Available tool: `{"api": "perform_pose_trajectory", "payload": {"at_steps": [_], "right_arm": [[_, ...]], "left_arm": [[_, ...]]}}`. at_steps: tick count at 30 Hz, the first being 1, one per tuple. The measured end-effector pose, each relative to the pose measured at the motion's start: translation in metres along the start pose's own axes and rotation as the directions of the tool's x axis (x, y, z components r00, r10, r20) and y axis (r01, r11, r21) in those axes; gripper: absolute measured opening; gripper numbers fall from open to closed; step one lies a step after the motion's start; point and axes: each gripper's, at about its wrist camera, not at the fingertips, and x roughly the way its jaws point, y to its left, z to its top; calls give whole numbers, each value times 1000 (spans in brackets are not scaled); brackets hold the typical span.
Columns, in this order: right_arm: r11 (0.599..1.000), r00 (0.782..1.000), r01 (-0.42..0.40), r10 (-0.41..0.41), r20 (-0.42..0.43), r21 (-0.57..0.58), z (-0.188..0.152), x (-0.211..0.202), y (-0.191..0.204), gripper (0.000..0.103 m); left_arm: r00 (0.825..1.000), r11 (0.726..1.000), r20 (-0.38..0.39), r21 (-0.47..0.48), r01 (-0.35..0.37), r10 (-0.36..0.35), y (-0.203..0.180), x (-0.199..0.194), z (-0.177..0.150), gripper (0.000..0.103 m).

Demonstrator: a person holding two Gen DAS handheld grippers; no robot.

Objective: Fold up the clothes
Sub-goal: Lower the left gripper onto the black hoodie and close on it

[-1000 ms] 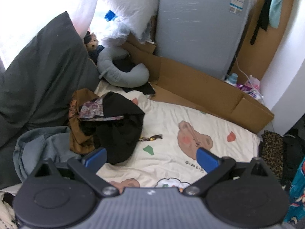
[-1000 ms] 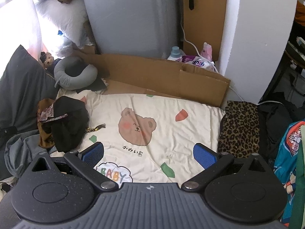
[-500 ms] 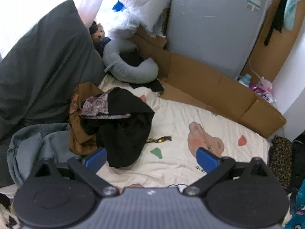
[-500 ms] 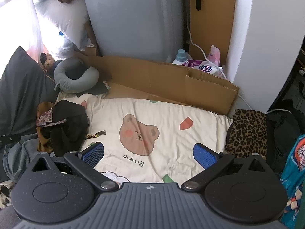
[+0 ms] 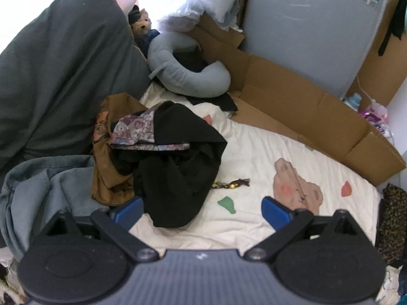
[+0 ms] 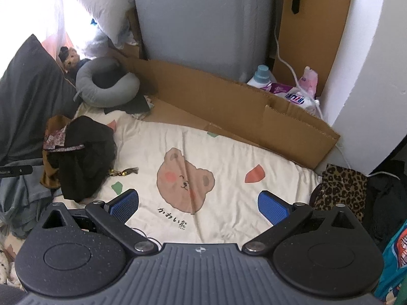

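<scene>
Clothes for folding: a crumpled pile lies at the left edge of the cream bear-print sheet, against a dark grey pillow. I see a black garment on top, a paisley-patterned piece tucked in its upper folds and a brown garment beneath on the left; how many items the heap holds I cannot tell. A small tasselled cord lies on the sheet just right of the black garment.

Left gripper: blue pads spread wide, nothing between them, poised over the near edge of the pile, its left pad in front of the black and brown cloth. Whether it touches the fabric I cannot tell.

Right gripper: jaws equally wide and empty, above the sheet near the bear motif, well apart from the pile.

Surroundings: a grey-blue garment bunches at the near left, cut off by the frame. A grey neck pillow lies at the far left; a plush toy behind it is partly hidden. Flattened cardboard borders the far side before a grey upright panel. Behind the cardboard, a blue-capped bottle and a purple packet show only in part. Leopard-print cloth lies off the right edge of the sheet.
</scene>
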Motion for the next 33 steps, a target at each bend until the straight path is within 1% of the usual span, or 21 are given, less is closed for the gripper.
{"api": "perform_pose_trajectory", "payload": {"at_steps": [3,7,12,13,14,17,20,22,25,29,33], "right_arm": [[1000,1000,-5,5,-17,-13,2,14,-1,103],[999,998,-39,39,-46,-1,2,32,-7,103],[998,996,-64,63,-63,-3,-4,58,-16,103],[998,996,-65,64,-63,-9,-6,63,-18,103],[998,996,-62,61,-63,-18,-8,68,-18,103],[997,996,-69,66,-65,-30,-14,85,-21,103],[996,993,-87,84,-81,-26,-17,102,-23,103],[994,991,-103,101,-92,-22,-20,111,-22,103],[992,989,-119,114,-94,-46,-24,122,-19,103],[985,984,-156,149,-97,-69,-33,137,-15,103],[974,980,-183,168,-109,-138,-44,152,-6,103]], "left_arm": [[1000,1000,-10,-3,-7,7,4,18,1,100],[1000,1000,-19,-11,-5,5,6,40,0,100],[999,1000,-36,4,-10,10,6,68,-9,100],[999,1000,-39,8,-11,11,6,73,-10,99],[999,1000,-33,10,-19,19,7,78,-13,98],[999,999,-9,6,-42,42,12,93,-18,97],[999,998,-2,13,-54,54,19,109,-22,97],[999,999,-13,-1,-47,47,24,121,-25,97],[998,998,-18,-12,-55,55,29,133,-28,97],[998,998,-6,-4,-62,62,32,145,-32,97],[997,997,11,5,-77,77,34,160,-37,97]]}}
